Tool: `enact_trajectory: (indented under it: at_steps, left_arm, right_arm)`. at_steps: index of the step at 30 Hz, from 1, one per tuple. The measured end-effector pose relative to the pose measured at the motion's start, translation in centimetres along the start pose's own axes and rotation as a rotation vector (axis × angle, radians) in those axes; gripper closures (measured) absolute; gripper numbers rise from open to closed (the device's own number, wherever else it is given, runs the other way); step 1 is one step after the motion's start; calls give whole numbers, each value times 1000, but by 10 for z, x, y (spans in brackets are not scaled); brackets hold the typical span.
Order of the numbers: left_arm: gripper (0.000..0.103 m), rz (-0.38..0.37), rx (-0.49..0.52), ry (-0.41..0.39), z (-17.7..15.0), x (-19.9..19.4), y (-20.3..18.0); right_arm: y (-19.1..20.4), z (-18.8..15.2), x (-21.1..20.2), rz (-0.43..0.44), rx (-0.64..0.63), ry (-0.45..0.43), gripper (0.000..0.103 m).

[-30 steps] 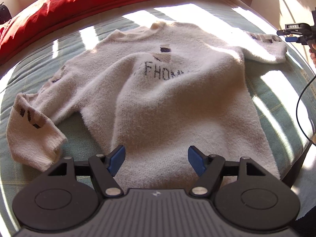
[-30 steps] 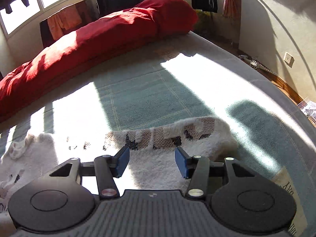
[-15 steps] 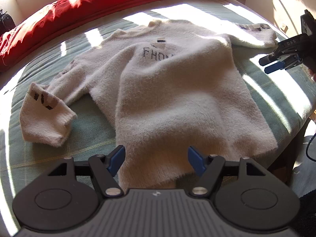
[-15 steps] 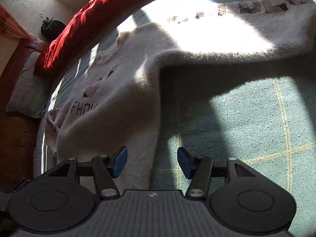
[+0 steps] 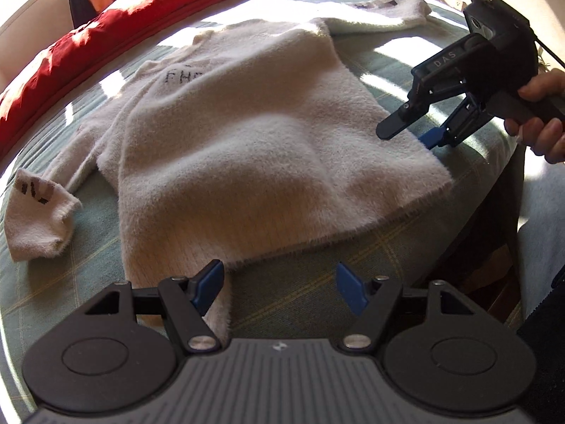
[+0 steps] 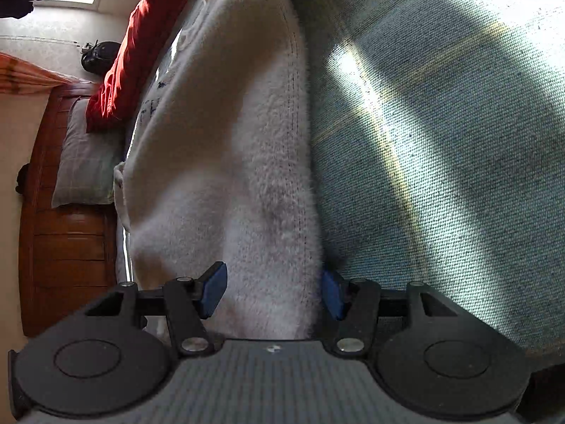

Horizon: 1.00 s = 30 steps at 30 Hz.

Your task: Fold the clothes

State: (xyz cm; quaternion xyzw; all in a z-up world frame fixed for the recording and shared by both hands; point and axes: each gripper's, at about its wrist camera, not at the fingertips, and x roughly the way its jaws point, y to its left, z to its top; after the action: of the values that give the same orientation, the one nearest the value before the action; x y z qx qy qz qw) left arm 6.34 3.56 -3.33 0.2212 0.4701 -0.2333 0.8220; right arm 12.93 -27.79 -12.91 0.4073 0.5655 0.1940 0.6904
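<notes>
A fluffy cream sweater [image 5: 247, 134] with dark letters on its chest lies front up on the green bed cover [image 5: 388, 63]. Both sleeves are spread out, the left cuff [image 5: 39, 219] nearest me. My left gripper [image 5: 279, 288] hovers open over the hem; the hem's left part lies by its left finger and only cover shows between the pads. A hand [image 5: 540, 116] holds my right gripper [image 5: 411, 136] at the sweater's right side edge near the hem. In the right wrist view the sweater's edge [image 6: 247, 176] lies between the wide jaws of the right gripper [image 6: 273, 291], not squeezed.
A red duvet [image 5: 141, 17] runs along the far side of the bed. A grey pillow [image 6: 88, 169] and a wooden headboard [image 6: 63, 247] are at the bed's head. The bed's near edge drops off just past the sweater's hem at the right.
The left gripper has drawn back and sideways until the hem lies under it. The right gripper has swung down from the right sleeve to the sweater's side edge, which now lies between its jaws.
</notes>
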Motion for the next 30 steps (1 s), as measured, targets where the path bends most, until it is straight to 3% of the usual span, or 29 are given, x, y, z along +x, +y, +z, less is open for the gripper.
enact_trajectory:
  at_steps: [5,6,8,9,10,13,18,25,30]
  left_arm:
    - [32,-5,51,-22,4,7,-18]
    - [32,-1,67,-31,4,7,-22]
    - [32,11,99,-49,6,6,-28]
    - [32,14,110,-50,7,6,-30]
    - [32,14,118,-47,7,7,-31]
    - [32,9,128,-41,10,4,-32]
    - [32,-13,111,-36,15,-5,-28]
    - [32,-59,21,-61,17,-30,-11]
    - [32,-76,-59,-72,24,-37,11]
  right_arm:
    - [8,0,15,38,-21,-12,41]
    - [10,0,14,30,-32,-14,46]
    - [15,-1,9,18,-67,-25,68]
    - [17,-1,4,22,-87,-37,86]
    - [20,0,-4,36,-108,-50,90]
    - [30,5,-31,59,-155,-97,90]
    - [45,19,-74,26,-232,-149,91]
    - [44,26,-120,-133,-322,-166,91]
    - [28,16,-108,-270,-327,-89,89]
